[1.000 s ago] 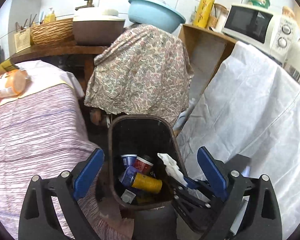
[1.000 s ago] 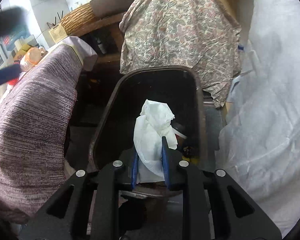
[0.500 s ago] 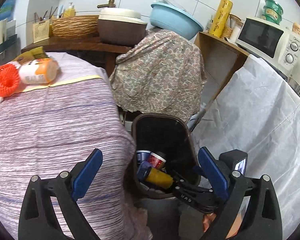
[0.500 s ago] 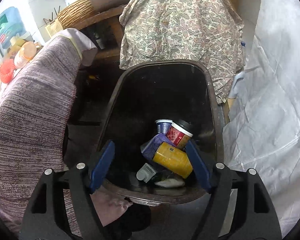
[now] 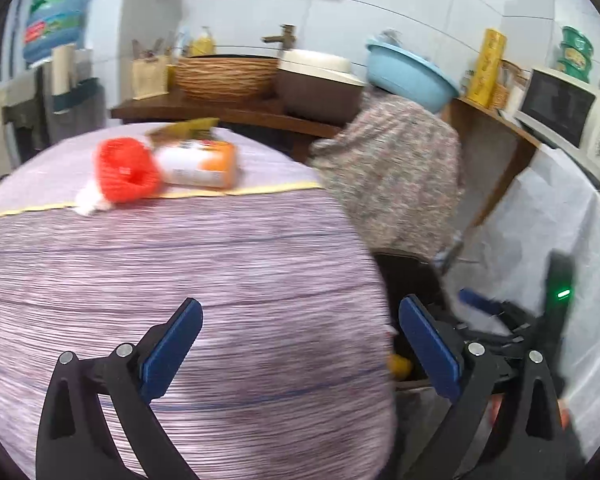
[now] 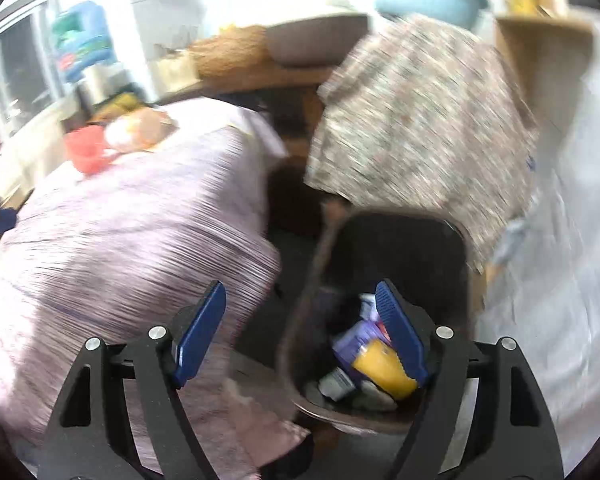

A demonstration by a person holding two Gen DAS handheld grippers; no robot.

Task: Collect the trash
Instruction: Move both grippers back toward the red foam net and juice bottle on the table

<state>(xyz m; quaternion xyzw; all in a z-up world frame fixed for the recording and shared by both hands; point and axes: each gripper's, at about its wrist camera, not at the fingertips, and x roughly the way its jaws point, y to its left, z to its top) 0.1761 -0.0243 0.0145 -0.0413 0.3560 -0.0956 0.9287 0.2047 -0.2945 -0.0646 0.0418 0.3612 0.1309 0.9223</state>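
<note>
My left gripper [image 5: 300, 304] hangs open and empty over the purple striped tablecloth [image 5: 180, 272]. Far across the table lie a red mesh ball [image 5: 126, 170], an orange-and-white bottle [image 5: 198, 162] and a white tissue scrap [image 5: 90, 204]. My right gripper [image 6: 300, 286] is above the left rim of the dark trash bin [image 6: 400, 240]; its jaws are opening with nothing between them. Inside the bin lie a yellow can [image 6: 380, 368], a purple pouch [image 6: 356, 340] and other litter. One blue finger [image 5: 476, 300] of the right gripper shows in the left wrist view beside the bin [image 5: 408, 272].
A floral cloth [image 5: 392, 176] drapes something behind the bin. A white sheet [image 5: 560, 240] covers furniture on the right, under a microwave [image 5: 560, 112]. The back counter holds a wicker basket [image 5: 228, 76], a brown pot [image 5: 320, 84] and a blue basin [image 5: 408, 76].
The right gripper opened and the white tissue dropped into the bin; it then rose and drew back. The left gripper swung left, from over the bin to over the table.
</note>
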